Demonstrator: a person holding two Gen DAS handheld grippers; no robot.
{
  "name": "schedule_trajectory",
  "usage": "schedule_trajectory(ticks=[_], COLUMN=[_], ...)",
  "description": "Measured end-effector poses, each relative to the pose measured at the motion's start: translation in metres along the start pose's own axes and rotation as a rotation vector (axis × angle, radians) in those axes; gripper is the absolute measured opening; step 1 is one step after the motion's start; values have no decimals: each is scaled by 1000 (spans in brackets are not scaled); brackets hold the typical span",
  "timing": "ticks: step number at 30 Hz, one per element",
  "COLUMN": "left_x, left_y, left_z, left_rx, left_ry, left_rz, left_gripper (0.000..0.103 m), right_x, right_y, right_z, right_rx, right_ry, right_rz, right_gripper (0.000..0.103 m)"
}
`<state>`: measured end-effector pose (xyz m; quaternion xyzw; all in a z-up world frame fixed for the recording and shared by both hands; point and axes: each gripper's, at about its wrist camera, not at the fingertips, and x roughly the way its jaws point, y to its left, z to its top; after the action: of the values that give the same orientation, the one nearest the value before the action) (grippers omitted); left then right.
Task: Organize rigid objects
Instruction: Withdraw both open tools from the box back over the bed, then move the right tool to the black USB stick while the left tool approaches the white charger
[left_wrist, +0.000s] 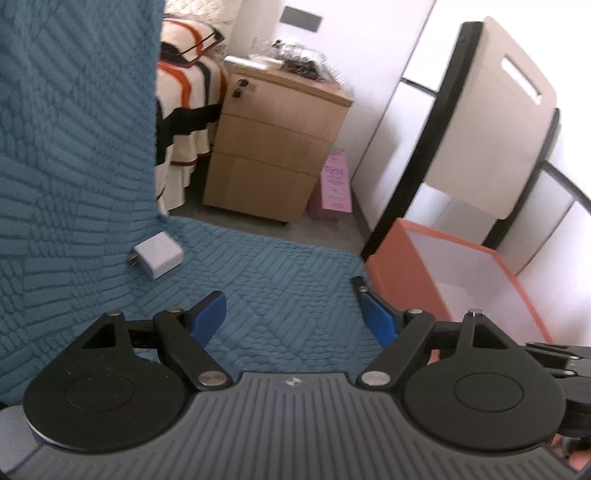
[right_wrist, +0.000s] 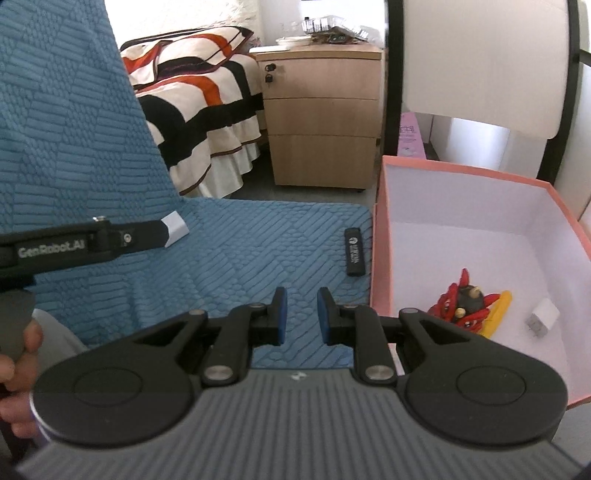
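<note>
**Op:** Left wrist view first: my left gripper (left_wrist: 291, 314) hangs over the blue quilted cover (left_wrist: 280, 266) with its jaws standing wide and nothing between the blue pads. A white charger (left_wrist: 158, 254) lies on the cover ahead and to the left, prongs pointing left, close under the fold where the cover rises. Bare cover runs between it and my fingertips.

**Spotter:** And the edges?

**Op:** The cover's far edge drops to grey floor ahead; its right corner meets the pink box (left_wrist: 400, 271), whose near wall stands just beside my right finger.

**Spotter:** Right side?

**Op:** My right gripper (right_wrist: 300, 314) has its jaws drawn in to a narrow gap, empty, pads apart, over the cover's near stretch. A black stick (right_wrist: 355, 252) lies flat near the cover's far right corner, lengthwise beside the box wall (right_wrist: 380, 254); whether they touch I cannot tell. Open cover lies between it and my fingers.

**Spotter:** Inside the box?

**Op:** A red and black toy (right_wrist: 461, 301) leaning on a yellow piece (right_wrist: 500, 308), and a small white plug (right_wrist: 543, 317) to their right, all on the white floor near the front wall. The far half is bare.
</note>
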<state>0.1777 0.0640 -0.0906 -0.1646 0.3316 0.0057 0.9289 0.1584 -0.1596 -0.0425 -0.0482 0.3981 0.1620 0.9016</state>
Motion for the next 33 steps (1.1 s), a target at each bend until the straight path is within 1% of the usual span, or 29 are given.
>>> schedule_trajectory(ticks=[4, 5, 6, 7, 12, 15, 18, 22, 25, 31, 32, 33], left_x=[12, 16, 20, 24, 41, 56, 75, 100, 120, 152, 157, 162], left_y=[16, 20, 24, 27, 45, 55, 63, 72, 84, 101, 103, 104], left_z=[-5, -6, -7, -7, 1, 6, 14, 27, 36, 49, 51, 52], left_rx=[1, 5, 9, 10, 17, 18, 23, 49, 56, 82, 93, 105], left_ry=[17, 17, 18, 20, 34, 58, 82, 104, 124, 165, 172, 178], left_rz=[30, 35, 41, 44, 73, 93, 106, 165, 210, 273, 280, 288], left_gripper=[84, 84, 84, 84, 84, 84, 84, 84, 84, 84, 84, 84], right_x=[7, 9, 12, 14, 25, 34, 49, 78, 102, 142, 148, 153], right_y=[8, 9, 10, 11, 17, 20, 23, 23, 25, 27, 27, 27], right_z=[-4, -5, -5, -6, -9, -8, -6, -1, 2, 12, 15, 16], right_rx=[-23, -28, -33, -37, -64, -78, -89, -104, -140, -197, -199, -202], right_ry=[2, 1, 3, 4, 6, -3, -6, 2, 11, 33, 37, 41], right_rz=[3, 3, 2, 5, 12, 6, -23, -82, -124, -168, -175, -179], right_gripper=[21, 22, 25, 25, 25, 25, 25, 25, 25, 25, 27, 31])
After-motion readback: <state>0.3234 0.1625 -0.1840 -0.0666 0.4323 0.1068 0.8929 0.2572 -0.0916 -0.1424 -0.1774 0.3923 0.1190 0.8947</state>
